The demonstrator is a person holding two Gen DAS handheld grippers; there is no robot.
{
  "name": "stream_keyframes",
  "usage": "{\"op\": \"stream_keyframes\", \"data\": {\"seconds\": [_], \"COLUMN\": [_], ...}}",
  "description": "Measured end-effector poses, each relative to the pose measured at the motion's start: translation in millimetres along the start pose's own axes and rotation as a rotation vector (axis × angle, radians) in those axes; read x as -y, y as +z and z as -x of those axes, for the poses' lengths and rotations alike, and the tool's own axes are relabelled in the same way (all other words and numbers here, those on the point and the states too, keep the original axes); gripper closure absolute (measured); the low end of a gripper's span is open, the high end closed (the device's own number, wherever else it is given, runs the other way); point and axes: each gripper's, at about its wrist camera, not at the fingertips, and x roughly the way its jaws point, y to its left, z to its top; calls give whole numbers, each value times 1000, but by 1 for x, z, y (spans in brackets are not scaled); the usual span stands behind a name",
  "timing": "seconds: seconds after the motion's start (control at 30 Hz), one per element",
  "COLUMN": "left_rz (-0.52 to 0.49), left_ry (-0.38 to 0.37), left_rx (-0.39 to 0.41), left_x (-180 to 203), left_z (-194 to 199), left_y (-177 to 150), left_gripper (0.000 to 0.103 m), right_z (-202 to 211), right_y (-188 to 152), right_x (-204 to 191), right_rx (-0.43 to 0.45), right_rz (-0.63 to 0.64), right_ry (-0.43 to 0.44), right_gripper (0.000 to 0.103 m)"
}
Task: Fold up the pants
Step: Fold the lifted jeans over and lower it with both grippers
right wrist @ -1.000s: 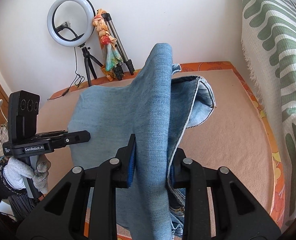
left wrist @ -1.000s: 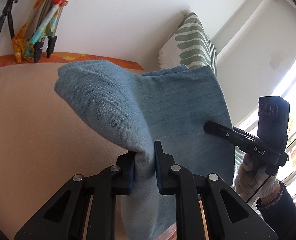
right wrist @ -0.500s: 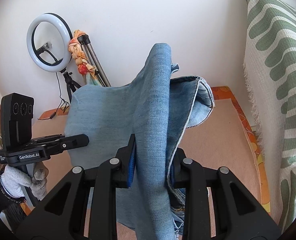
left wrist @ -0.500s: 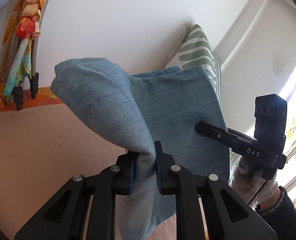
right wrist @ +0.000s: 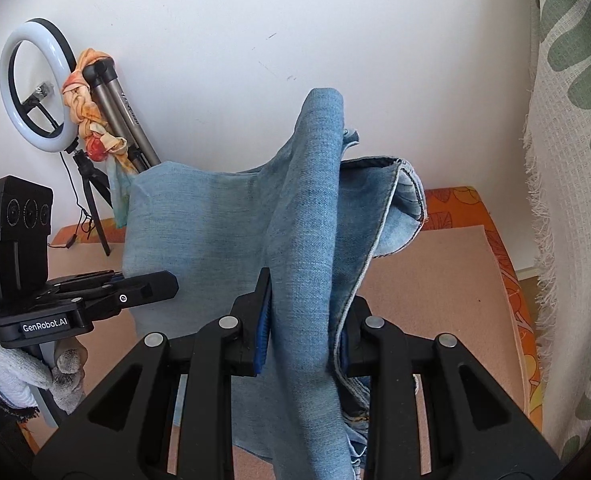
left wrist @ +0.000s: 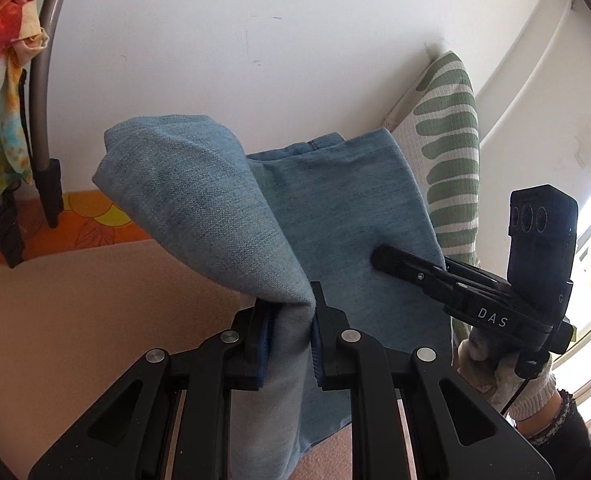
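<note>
The light blue denim pants [left wrist: 335,220] hang in the air between both grippers, held above the peach bed cover [left wrist: 95,320]. My left gripper [left wrist: 289,320] is shut on a bunched fold of the pants. My right gripper [right wrist: 305,312] is shut on another thick fold, with a hemmed edge [right wrist: 399,196] drooping to its right. The right gripper also shows in the left wrist view [left wrist: 379,258], pinching the fabric's right side. The left gripper shows in the right wrist view [right wrist: 167,286] at the fabric's left side.
A green-and-white patterned cushion [left wrist: 451,152] leans on the white wall at the right. A ring light [right wrist: 35,84] and tripod [right wrist: 115,112] with a colourful scarf stand at the back left. The bed's orange floral border [right wrist: 511,280] runs along the right edge.
Both grippers have lifted the pants higher. The bed surface has dropped lower in both views and more wall shows behind the denim.
</note>
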Motion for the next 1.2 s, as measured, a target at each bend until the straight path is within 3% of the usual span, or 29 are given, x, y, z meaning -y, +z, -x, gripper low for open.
{"op": "stream_keyframes", "data": {"seconds": [0.2, 0.43, 0.57, 0.63, 0.77, 0.93, 1.0, 1.1, 1.2], "left_rz": [-12, -14, -12, -22, -45, -49, -62, -71, -81], "left_ry": [58, 182, 251, 292, 330, 312, 313, 318, 318], "left_rx": [-10, -51, -80, -86, -68, -64, -56, -28, 2], "left_x": [-16, -39, -47, -47, -43, -35, -28, -17, -6], "left_z": [-19, -34, -40, -40, -28, -4, 6, 26, 48], "left_y": [0, -3, -7, -8, -8, -9, -11, -16, -21], "left_gripper": [88, 88, 83, 79, 80, 79, 73, 46, 43], "right_z": [-38, -67, -76, -75, -60, -31, -21, -7, 12], "right_y": [4, -1, -7, -7, -4, 3, 4, 4, 0], "right_x": [13, 41, 50, 54, 54, 37, 27, 13, -4], "right_rx": [-42, -105, -139, -140, -123, -70, -62, -57, -37], "right_rz": [20, -16, -59, -76, -91, -82, -73, -64, -51], "right_ry": [-29, -65, -140, -200, -265, -280, -275, -274, -289], "right_gripper": [76, 75, 64, 57, 56, 44, 42, 40, 32]}}
